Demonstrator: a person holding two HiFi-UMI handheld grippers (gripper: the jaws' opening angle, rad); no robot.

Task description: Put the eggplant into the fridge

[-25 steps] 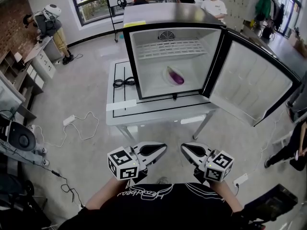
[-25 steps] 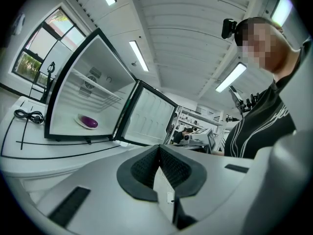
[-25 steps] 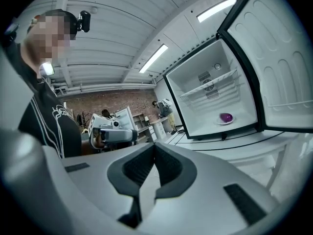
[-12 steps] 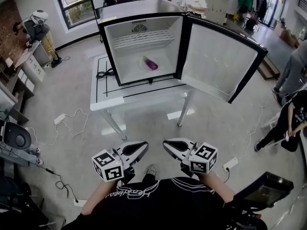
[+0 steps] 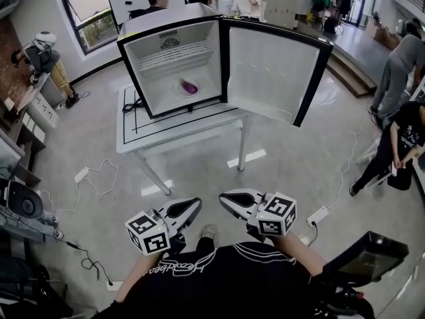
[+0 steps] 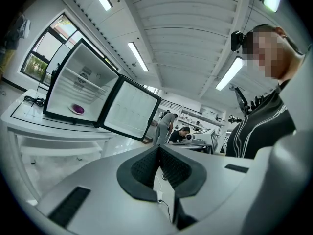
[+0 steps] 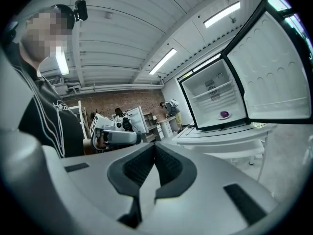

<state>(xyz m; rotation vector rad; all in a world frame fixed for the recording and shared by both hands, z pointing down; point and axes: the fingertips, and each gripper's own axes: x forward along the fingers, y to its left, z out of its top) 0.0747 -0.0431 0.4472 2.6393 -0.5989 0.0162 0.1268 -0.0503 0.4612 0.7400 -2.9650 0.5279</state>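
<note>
We are farther back: the fridge (image 5: 159,22) and its eggplant (image 5: 190,87) now sit smaller, shifted toward the frame's upper left.

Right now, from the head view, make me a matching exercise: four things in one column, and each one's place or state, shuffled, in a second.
Things:
1. eggplant
2. fridge door
3. left gripper
4. black cable

Places or states:
A. swung wide open
B. on the table, left of the fridge
C. jaws together, nothing between them
D. inside the fridge, below the wire shelf

Pairs: 1-D, 2-A, 3-C, 4-B
</note>
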